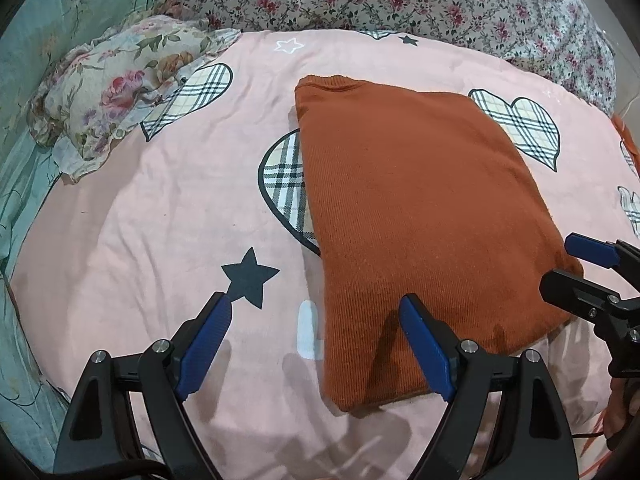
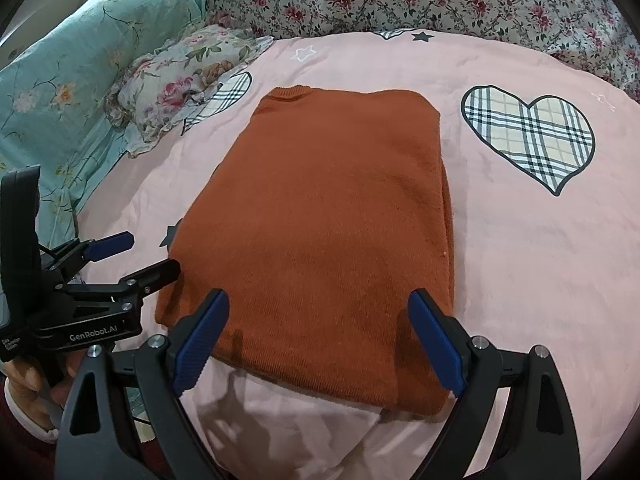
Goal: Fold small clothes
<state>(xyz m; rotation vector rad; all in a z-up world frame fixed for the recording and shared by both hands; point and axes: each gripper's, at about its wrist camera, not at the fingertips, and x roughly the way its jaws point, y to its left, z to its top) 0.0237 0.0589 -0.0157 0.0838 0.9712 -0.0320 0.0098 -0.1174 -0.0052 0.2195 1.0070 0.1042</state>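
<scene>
Both the left gripper [image 1: 316, 320] and right gripper [image 2: 320, 316] hover wide open over the near hem of the rust sweater [image 2: 320, 220], seemingly ready to pinch its near corners and fold it toward the far collar.

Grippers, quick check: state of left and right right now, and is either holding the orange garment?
Left gripper: open, holding nothing, at the near left corner of the folded orange sweater.
Right gripper: open, holding nothing, at the sweater's near edge.

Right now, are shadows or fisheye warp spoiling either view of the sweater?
Left wrist: sharp, left gripper shades the sweater near its front edge; the edges of the picture bow. Right wrist: sweater evenly lit, shadows fall on the pink sheet below it.
</scene>
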